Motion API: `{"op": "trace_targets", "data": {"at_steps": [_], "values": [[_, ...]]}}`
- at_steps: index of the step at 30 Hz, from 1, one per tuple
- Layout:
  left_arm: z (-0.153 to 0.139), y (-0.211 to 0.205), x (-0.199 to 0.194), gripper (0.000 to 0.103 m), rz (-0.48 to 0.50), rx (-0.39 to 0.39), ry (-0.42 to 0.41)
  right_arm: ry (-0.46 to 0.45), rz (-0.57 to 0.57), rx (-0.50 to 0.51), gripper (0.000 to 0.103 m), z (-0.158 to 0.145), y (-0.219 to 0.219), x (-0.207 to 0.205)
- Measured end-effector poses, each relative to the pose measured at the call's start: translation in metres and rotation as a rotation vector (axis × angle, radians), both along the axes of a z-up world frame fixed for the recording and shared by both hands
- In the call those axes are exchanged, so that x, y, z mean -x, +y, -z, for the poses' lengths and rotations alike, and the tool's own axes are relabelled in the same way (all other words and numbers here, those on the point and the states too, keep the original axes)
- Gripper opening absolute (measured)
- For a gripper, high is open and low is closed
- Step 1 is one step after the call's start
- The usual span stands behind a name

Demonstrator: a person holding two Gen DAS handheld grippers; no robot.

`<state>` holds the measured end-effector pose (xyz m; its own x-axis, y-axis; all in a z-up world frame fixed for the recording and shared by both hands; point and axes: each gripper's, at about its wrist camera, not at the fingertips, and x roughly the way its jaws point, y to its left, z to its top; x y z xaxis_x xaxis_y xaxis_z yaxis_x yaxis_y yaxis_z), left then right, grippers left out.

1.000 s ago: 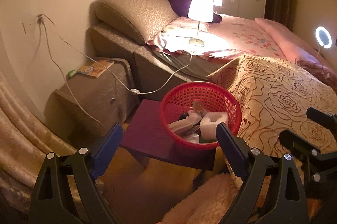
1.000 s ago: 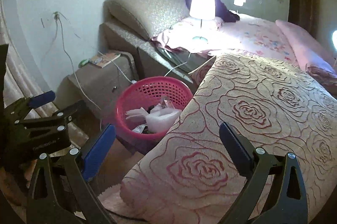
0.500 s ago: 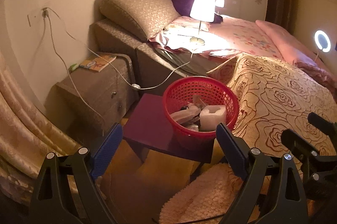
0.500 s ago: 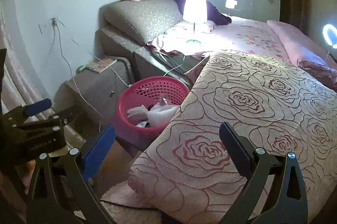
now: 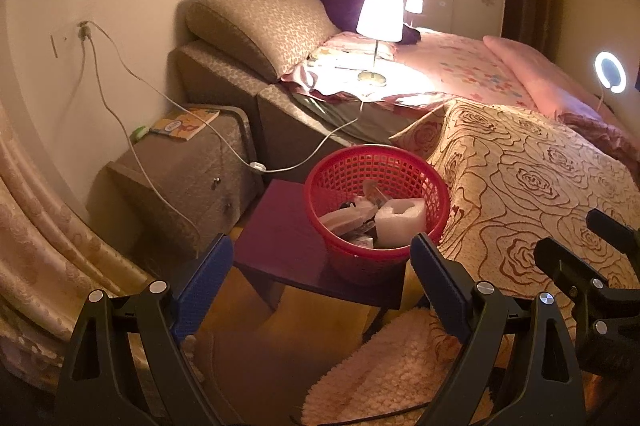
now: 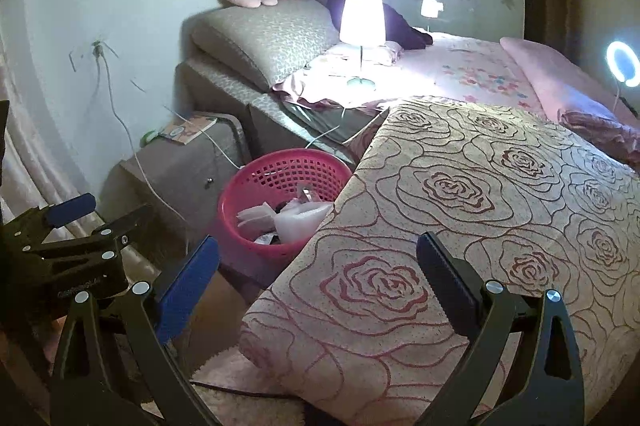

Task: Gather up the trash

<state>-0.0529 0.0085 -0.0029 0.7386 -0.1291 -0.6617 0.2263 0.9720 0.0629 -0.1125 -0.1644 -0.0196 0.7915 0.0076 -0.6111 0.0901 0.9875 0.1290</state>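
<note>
Item: red basket [image 5: 376, 181] on purple stool [image 5: 280, 238] beside bed [image 6: 480, 185], holding trash [image 5: 400, 220]; no loose trash visible nearby. Left hand-held gripper [image 5: 320, 278] and right hand-held gripper [image 6: 318, 274]: jaws apart, empty. Collection apparently near complete.

Basket [image 6: 280, 185] partly behind bedspread [image 6: 460, 205]

Red basket [image 5: 376, 185], rose-patterned bedspread [image 6: 480, 209], purple stool [image 5: 280, 230].
</note>
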Motion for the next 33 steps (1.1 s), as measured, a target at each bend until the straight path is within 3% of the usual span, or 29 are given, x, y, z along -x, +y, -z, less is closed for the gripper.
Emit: {"op": "trace_targets", "data": {"at_steps": [33], "values": [[0.0035,0.0024,-0.0002,0.087,-0.003,-0.011,0.001,0.011,0.010,-0.017,0.096,0.0060,-0.0021,0.0016]]}}
